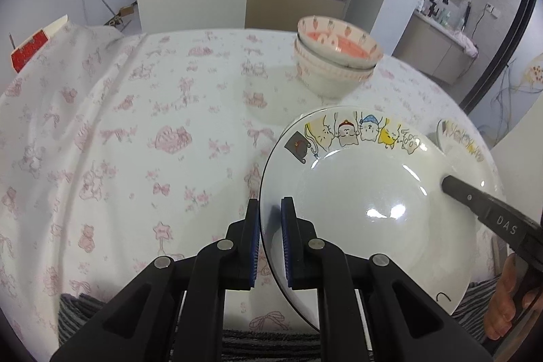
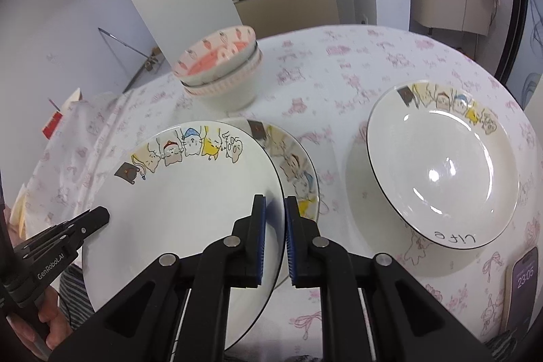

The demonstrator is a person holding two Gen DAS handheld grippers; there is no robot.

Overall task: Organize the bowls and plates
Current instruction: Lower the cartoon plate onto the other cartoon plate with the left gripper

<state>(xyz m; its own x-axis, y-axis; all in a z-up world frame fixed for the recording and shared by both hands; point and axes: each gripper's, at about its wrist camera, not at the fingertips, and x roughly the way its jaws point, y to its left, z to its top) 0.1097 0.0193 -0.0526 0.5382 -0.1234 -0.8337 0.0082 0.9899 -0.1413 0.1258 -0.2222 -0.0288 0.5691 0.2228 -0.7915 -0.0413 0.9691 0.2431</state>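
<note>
A white plate with cartoon cats on its rim is held between both grippers. My left gripper is shut on its left rim. My right gripper is shut on its right rim and also shows in the left wrist view. The plate sits over a second cat plate, whose edge shows in the left wrist view. A third cat plate lies on the table to the right. Stacked bowls with strawberry rims stand farther back.
The round table has a white cloth with pink prints. A phone lies at the table's near right edge. A red and white box is at the far left. Cabinets stand behind the table.
</note>
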